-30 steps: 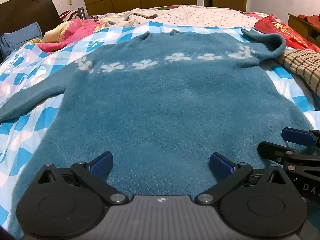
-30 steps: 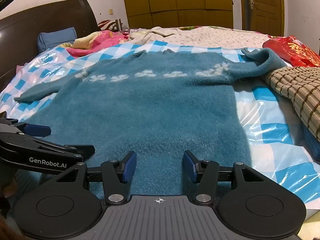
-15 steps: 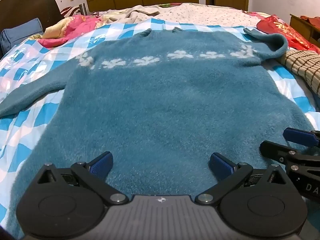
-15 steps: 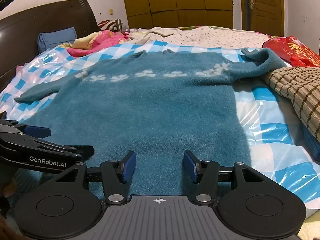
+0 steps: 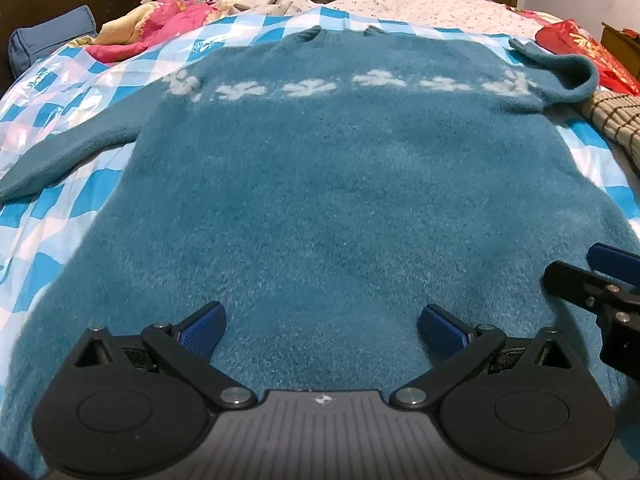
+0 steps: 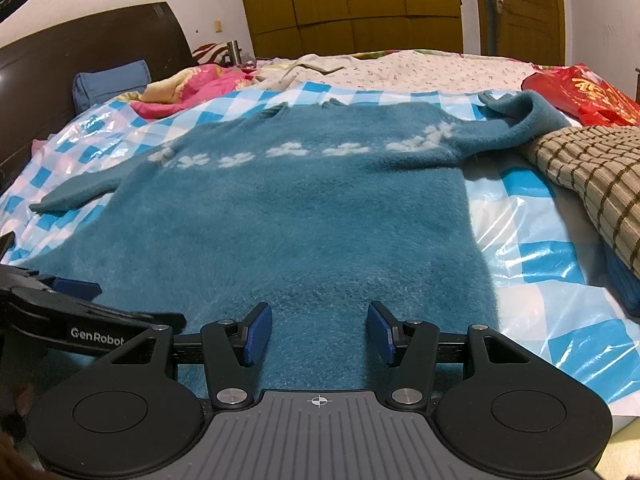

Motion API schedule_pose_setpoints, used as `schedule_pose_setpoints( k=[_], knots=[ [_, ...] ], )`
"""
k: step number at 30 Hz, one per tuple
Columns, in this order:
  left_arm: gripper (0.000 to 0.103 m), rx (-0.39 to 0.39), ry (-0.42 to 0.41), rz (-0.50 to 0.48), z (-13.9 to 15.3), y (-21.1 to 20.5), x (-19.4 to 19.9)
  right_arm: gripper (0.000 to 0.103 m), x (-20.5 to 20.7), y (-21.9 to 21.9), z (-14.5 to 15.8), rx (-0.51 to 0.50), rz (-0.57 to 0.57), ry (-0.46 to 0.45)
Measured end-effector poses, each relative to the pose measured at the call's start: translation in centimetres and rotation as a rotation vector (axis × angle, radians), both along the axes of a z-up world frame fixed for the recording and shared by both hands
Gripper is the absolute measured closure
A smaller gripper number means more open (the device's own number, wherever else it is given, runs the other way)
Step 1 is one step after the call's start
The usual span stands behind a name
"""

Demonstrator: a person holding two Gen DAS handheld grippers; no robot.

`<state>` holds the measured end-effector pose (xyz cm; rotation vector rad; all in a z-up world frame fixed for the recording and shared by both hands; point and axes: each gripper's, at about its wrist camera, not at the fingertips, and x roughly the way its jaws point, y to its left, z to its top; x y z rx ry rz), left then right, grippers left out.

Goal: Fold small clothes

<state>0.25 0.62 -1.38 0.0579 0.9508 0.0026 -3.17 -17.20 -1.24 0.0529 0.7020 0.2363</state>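
A fuzzy teal sweater [image 5: 328, 184] with a row of white flowers lies flat on a blue-and-white checked sheet [image 5: 52, 216], neck away from me; it also shows in the right wrist view [image 6: 304, 216]. Its left sleeve [image 5: 60, 152] lies spread out. Its right sleeve [image 6: 524, 120] is curled up by the striped cloth. My left gripper [image 5: 320, 326] is open wide over the hem, left part. My right gripper [image 6: 318, 332] is open over the hem, right part, and shows at the left view's right edge [image 5: 600, 276]. Neither holds cloth.
A brown striped cloth [image 6: 592, 176] lies right of the sweater. A red bag [image 6: 584, 92] sits behind it. Pink bedding [image 5: 160, 20] and a blue pillow [image 6: 112, 84] lie at the far left by the dark headboard [image 6: 80, 48]. Wardrobes stand behind.
The left gripper has moved slightly forward and lower over the sweater. The right gripper has barely moved. Both stay open.
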Motion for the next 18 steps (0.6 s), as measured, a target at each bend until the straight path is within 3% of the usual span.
schedule_pose_setpoints(
  k=[18],
  knots=[
    [0.000, -0.014, 0.036, -0.023, 0.34, 0.37, 0.48, 0.050, -0.11, -0.21, 0.30, 0.018, -0.004, -0.009]
  ],
)
